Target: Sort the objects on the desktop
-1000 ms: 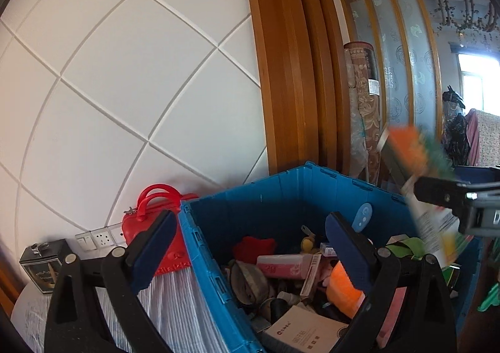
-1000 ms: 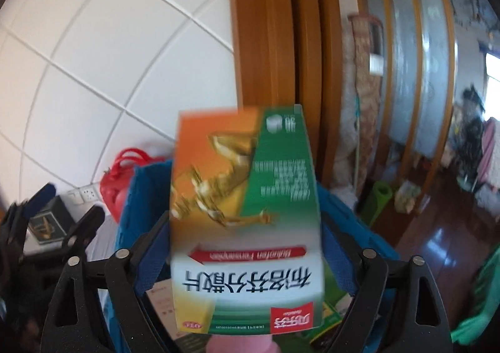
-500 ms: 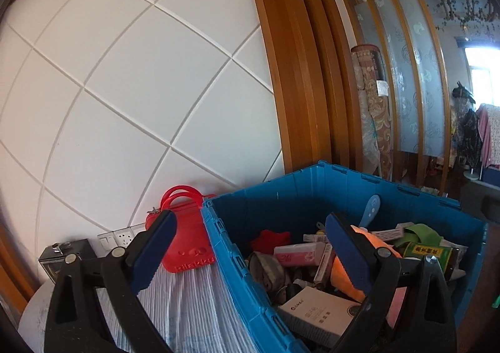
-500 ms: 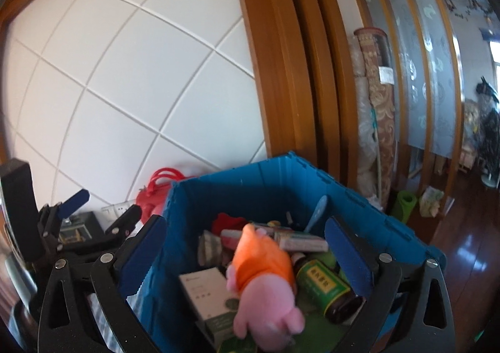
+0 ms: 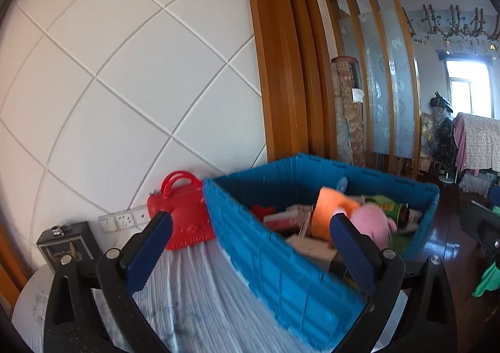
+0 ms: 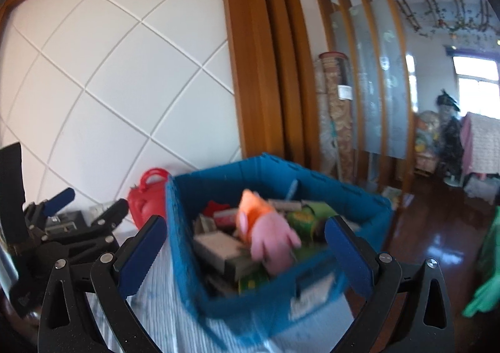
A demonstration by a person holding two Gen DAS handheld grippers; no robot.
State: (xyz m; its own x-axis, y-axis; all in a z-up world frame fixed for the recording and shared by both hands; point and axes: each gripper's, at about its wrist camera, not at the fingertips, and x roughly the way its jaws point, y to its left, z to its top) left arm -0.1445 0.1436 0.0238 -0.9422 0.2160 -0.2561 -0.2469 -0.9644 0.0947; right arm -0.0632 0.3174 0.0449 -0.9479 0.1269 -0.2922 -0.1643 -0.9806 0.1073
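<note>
A blue plastic bin (image 5: 281, 262) stands on a striped cloth (image 5: 193, 290), filled with several small things. On top lie a pink plush toy in orange (image 5: 372, 221) and a green jar (image 5: 390, 207). My left gripper (image 5: 250, 221) hangs just short of the bin's near wall. Its jaws are opening, with nothing held between the pads. My right gripper (image 6: 245, 224) is open and empty in front of the same bin (image 6: 184, 243), where the plush toy (image 6: 272, 240) and a white box (image 6: 215, 243) show. The left gripper (image 6: 87, 204) appears at far left.
A red handbag (image 5: 184, 215) leans on the white wall behind the bin, beside a wall socket (image 5: 123, 220). A small black box (image 5: 67, 246) stands at the table's left edge. To the right, beyond the bin, is dark wooden floor (image 6: 437, 228).
My right gripper let go of the orange-and-green box it held a second ago and now stands open. Both grippers have drawn away from the bin, which looks smaller and sits further right in the left wrist view.
</note>
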